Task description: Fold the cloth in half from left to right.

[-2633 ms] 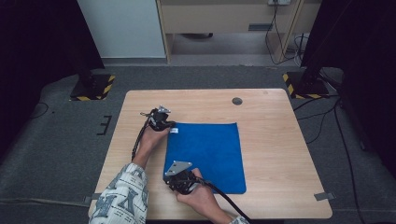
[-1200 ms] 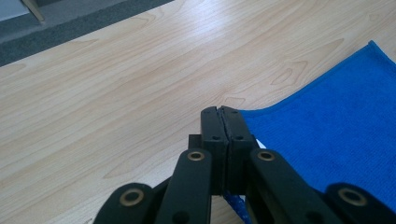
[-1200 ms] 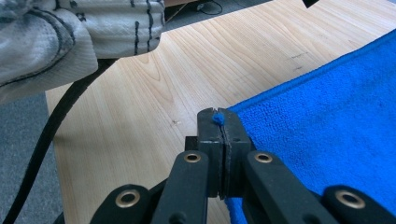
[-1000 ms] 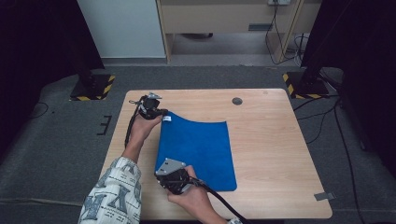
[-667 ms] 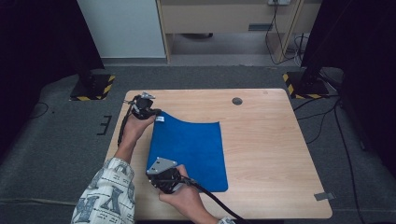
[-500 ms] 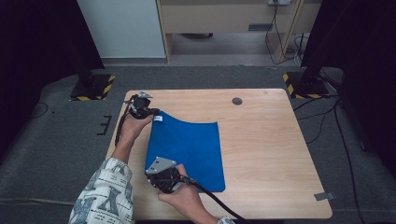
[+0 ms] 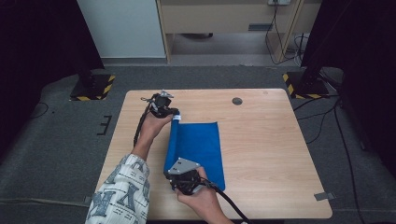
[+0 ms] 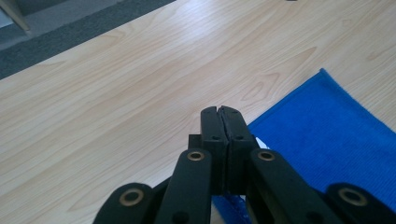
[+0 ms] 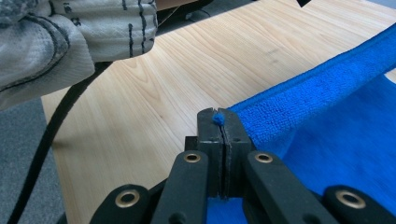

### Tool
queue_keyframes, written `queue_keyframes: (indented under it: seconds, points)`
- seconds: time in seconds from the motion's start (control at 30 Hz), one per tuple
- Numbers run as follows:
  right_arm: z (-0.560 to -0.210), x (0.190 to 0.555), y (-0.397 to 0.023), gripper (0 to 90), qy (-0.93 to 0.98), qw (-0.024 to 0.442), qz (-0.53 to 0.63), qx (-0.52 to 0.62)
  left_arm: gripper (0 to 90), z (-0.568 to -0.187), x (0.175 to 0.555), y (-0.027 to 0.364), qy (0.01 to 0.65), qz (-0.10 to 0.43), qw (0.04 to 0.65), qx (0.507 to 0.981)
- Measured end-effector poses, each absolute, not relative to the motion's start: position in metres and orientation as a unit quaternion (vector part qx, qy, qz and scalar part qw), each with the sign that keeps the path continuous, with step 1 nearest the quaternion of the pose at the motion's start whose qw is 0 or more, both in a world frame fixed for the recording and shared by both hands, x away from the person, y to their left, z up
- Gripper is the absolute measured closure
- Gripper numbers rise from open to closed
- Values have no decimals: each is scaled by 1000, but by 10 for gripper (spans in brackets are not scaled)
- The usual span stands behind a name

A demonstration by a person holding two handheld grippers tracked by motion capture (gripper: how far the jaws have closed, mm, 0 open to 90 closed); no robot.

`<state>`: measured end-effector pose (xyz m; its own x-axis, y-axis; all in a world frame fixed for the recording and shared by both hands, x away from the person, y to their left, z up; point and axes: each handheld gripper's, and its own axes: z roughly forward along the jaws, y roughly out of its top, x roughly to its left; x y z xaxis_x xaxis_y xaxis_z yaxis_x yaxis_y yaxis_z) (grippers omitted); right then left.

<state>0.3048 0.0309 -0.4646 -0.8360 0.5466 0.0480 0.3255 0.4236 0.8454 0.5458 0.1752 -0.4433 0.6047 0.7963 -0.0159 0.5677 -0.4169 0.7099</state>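
Folding a blue cloth [image 7: 198, 149] on the wooden desk [image 7: 261, 140]. Left claw [image 7: 173, 113] is pinched tight on the far left corner of the cloth; right claw [image 7: 183, 181] is pinched tight on the near left corner. Between them the left edge is lifted off the desk and stands up as a raised flap, while the rest of the cloth lies flat, left of the desk's middle.

Step in hand, as I judge it: carry the lifted edge across to the right edge to fold the cloth in half. To do it well, both claws should travel together at the same height and pace so the edge stays taut and straight. Keep the grip closed until the corners sit over the opposite corners, lower flat, then release. If one hand leads, the fold will likely skew; pulling too hard may drag the whole cloth along the desk.

View differences: the high view gives the full layout, with both hands, a patterned sleeve [image 7: 119, 193], the cloth's outline and a small dark round spot [image 7: 237, 101] on the far part of the desk. It can't show the jaw tips. The left gripper view shows its closed claw [image 8: 223, 112], with blue fabric [image 8: 327, 140] emerging just under it and a bit of white tag at the corner. The right gripper view shows its closed claw [image 9: 218, 116] with a blue tuft poking out at the tip, and the raised cloth edge [image 9: 317, 93] running away, plus the sleeve [image 9: 70, 32] and cable [image 9: 51, 135] near.
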Motion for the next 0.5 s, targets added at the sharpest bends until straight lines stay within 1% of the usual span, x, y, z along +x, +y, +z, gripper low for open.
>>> queue_keyframes:
  seconds: [0.5]
  points:
    - [-471,306,-11,890,832,130,458,287,890,-451,552,132,399,151,349,835]
